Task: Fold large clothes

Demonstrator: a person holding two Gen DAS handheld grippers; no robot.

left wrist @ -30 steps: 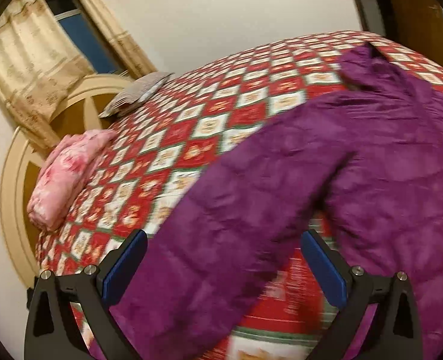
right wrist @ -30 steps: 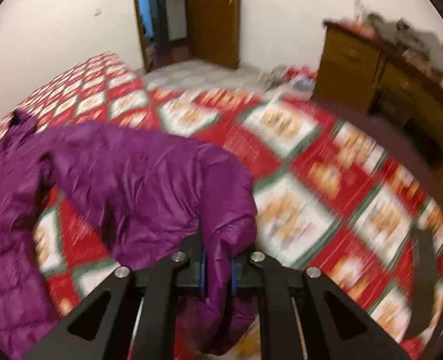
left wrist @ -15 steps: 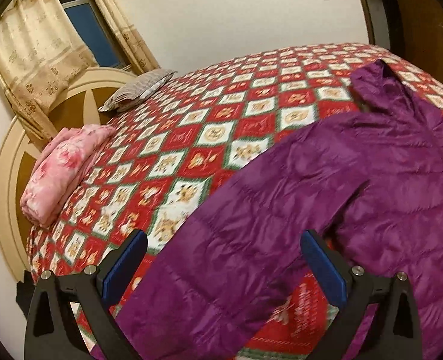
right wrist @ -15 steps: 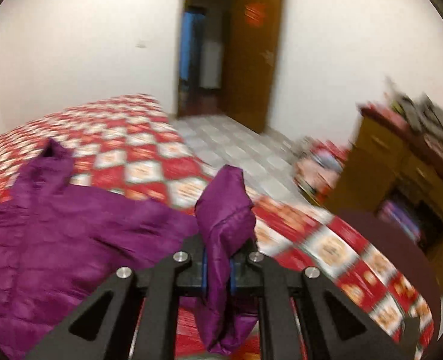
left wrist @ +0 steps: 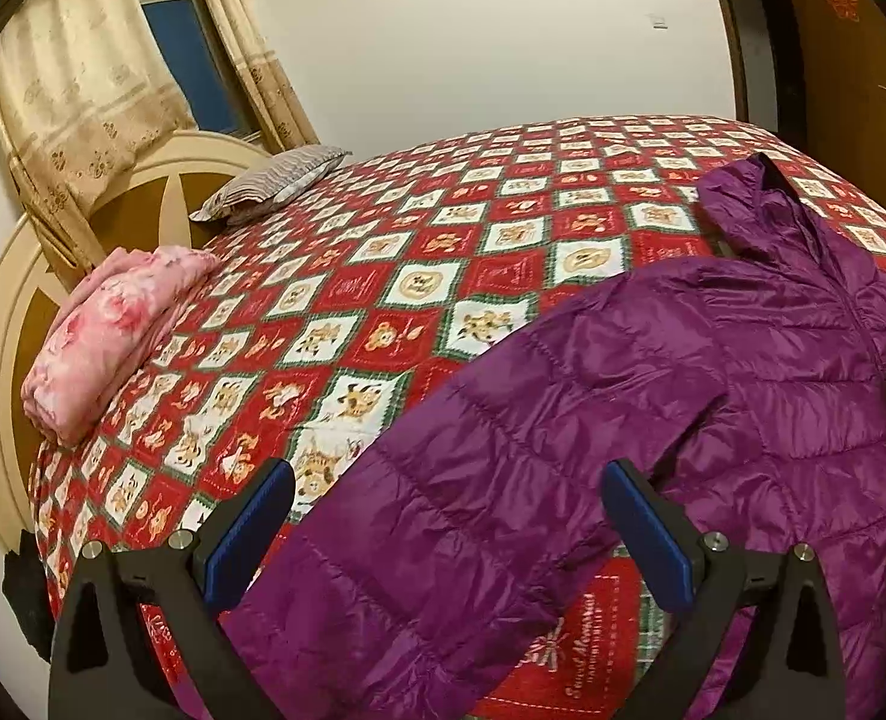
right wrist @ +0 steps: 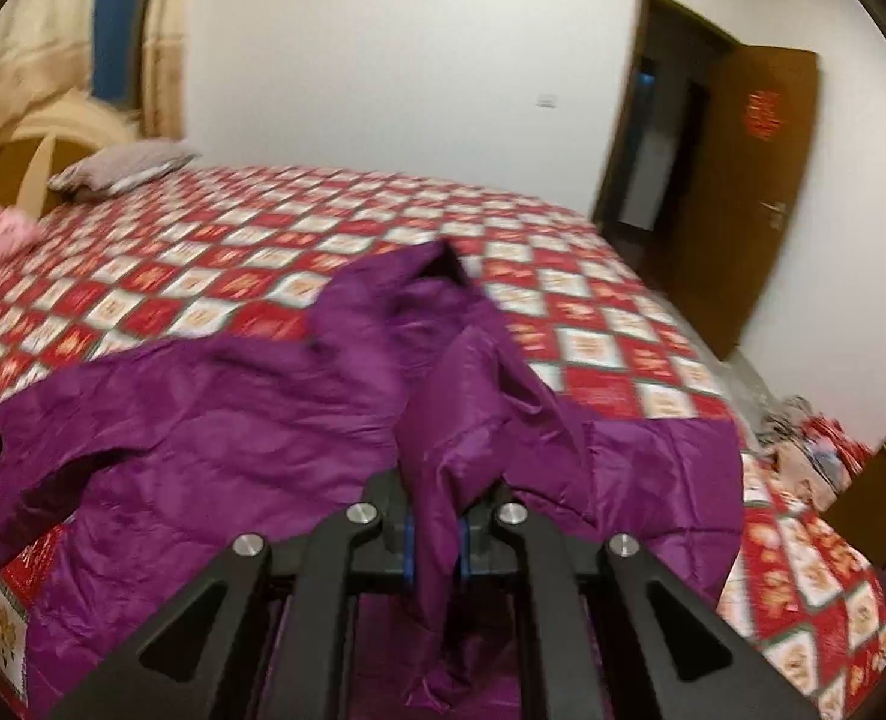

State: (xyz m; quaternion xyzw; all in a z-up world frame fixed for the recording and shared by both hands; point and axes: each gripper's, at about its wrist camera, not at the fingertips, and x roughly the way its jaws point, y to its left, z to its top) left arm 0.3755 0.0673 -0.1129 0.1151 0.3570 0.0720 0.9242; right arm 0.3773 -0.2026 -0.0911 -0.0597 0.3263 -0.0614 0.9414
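Nearest the right-wrist camera, the right gripper [right wrist: 434,546] is clamped on a bunched fold of the purple jacket [right wrist: 215,420], its blue pads pressed against the cloth from both sides; the pinched piece rises above the jaws and a loose tail of it hangs down between the black finger arms. It reads as a sleeve, though motion blur makes that hard to confirm. In the left-wrist view, the left gripper [left wrist: 443,534] has its jaws spread wide, with blue-padded fingers [left wrist: 251,534] on either side of the jacket's outstretched sleeve [left wrist: 472,498] (whether the pads touch the fabric cannot be told).

Beyond the grippers, the quilted purple jacket lies spread on the bedspread [left wrist: 383,252], a red, white and green diamond-patterned cover with small animal pictures. The jacket's body sits toward the near side of the bed, its collar end [right wrist: 437,264] pointing toward the far edge and showing a dark lining.

Further back, at the headboard end, a folded pink floral blanket [left wrist: 113,324] rests on the bedspread, and past it a striped grey pillow [left wrist: 269,186] leans by the round cream headboard [left wrist: 17,276]. Behind that hang beige curtains [left wrist: 77,78] at a dark window, and a brown wooden door [right wrist: 736,192] stands open on the far wall
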